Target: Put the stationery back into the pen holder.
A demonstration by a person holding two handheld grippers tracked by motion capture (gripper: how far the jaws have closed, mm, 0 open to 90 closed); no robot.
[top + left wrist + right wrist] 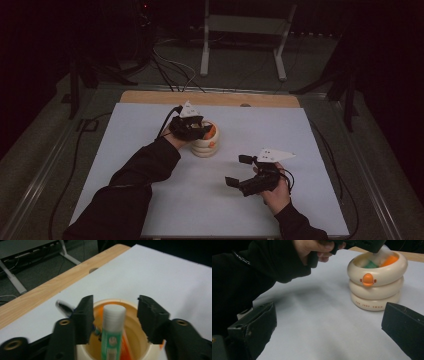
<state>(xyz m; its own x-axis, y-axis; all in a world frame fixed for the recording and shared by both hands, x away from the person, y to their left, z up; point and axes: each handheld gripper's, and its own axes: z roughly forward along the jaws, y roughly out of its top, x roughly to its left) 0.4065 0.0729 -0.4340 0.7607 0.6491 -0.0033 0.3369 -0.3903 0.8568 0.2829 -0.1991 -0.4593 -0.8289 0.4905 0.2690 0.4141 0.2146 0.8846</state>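
A: What does the left gripper view give that the high view doesn't?

B: The inside of the cream holder [113,322]. A green tube with a white cap [113,326] stands upright in it, an orange item [125,340] leans beside the tube, and a blurred dark-tipped pen [64,308] pokes out past the holder's rim. From the high view the holder [206,145] is just a small stacked shape on the white surface [250,130], half under the hand.

A: And the right gripper view?

B: It shows the holder [377,282] from the side: three stacked rings, an orange beak-like knob on the top ring, small lettering on the bottom one. The green and orange tops peek over the rim.

A: How does the left hand-held gripper stand?

B: The left hand-held gripper [113,317] hangs right over the holder's mouth, jaws apart, one on either side of the white cap. There is a clear gap on both sides, so neither pad presses on the tube.

A: Is the tube held?

B: No, it stands loose in the holder between the jaws.

A: The other one?

B: The right hand-held gripper [239,172] lies in the person's hand nearer the front edge of the surface than the holder, well apart from it. Its jaws are wide apart with nothing between them, pointed toward the holder.
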